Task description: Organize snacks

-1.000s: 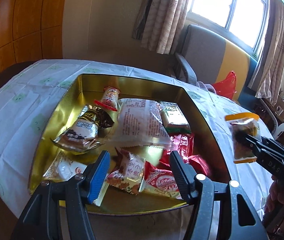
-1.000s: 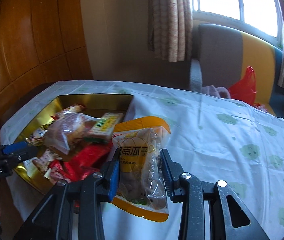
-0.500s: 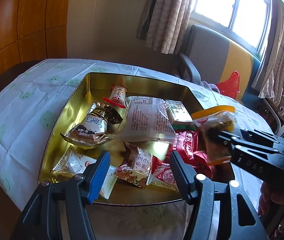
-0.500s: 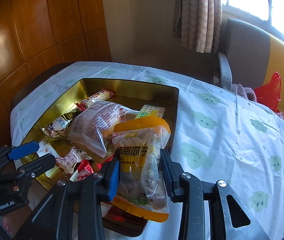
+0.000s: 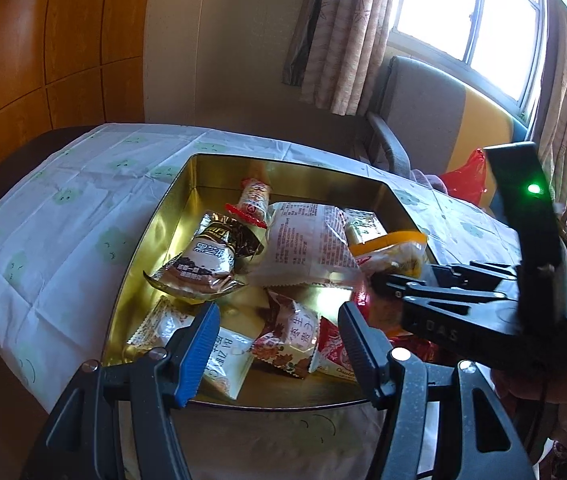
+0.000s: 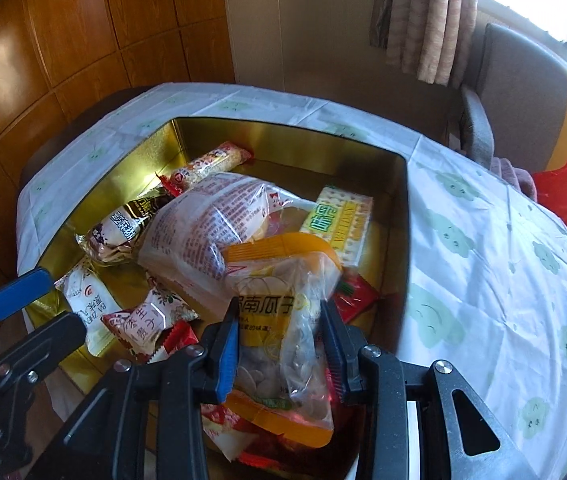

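A gold tin on the table holds several wrapped snacks: a brown-and-white packet, a big clear packet with red print, a red-and-white bar and a green-yellow cracker pack. My right gripper is shut on an orange-edged clear bag of pumpkin seeds. It holds the bag over the tin's right side, above the red packets. In the left wrist view the bag and the right gripper come in from the right. My left gripper stands open at the tin's near edge, holding nothing.
A white cloth with green cloud faces covers the table to the right of the tin. Behind the table are a grey-and-yellow armchair and a red plastic bag. Wood panelling rises at the left, curtains and a window at the back.
My right gripper has carried the seed bag leftward from above the cloth to over the tin, and a little lower. The left gripper has stayed about where it was.
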### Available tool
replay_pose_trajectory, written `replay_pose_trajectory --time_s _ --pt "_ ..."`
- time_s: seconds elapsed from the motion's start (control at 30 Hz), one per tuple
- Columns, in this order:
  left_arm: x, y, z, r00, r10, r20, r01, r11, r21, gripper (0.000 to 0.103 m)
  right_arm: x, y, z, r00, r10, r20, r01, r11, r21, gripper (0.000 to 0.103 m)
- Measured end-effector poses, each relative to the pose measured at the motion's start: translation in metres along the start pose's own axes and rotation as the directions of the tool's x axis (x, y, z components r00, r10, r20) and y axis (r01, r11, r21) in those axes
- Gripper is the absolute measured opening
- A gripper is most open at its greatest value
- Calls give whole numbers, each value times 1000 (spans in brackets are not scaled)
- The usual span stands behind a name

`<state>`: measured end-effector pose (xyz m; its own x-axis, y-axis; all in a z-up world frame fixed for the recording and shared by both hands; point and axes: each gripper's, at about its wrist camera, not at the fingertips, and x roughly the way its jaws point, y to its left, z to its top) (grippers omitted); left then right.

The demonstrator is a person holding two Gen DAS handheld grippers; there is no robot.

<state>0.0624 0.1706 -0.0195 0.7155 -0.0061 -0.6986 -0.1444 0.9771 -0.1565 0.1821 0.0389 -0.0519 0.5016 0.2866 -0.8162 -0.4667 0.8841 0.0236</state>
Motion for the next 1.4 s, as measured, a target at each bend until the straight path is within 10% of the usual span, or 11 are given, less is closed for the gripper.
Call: replay_pose_trajectory --time_s 0.33,0.53,0.73,0.9,1.1,1.4 --pt "-3 5 -2 1000 -18 10 18 1000 -23 62 30 -3 21 995 79 -54 -73 991 109 39" --pt "-7 7 -2 999 12 31 -11 1000 -29 62 1 -16 8 993 110 45 -116 981 156 58" --pt "-15 9 1 993 107 46 -105 993 -45 62 -10 0 -1 996 90 21 -90 995 46 23" --pt "-22 9 7 973 230 31 -228 972 -54 62 8 13 5 992 127 -6 -127 991 41 21" --pt "-35 13 3 979 192 74 -187 980 -71 62 18 19 9 980 199 -12 -198 979 58 22" --pt "-42 -8 -4 982 174 76 -174 985 1 62 -57 16 -37 974 50 219 -80 989 127 82"
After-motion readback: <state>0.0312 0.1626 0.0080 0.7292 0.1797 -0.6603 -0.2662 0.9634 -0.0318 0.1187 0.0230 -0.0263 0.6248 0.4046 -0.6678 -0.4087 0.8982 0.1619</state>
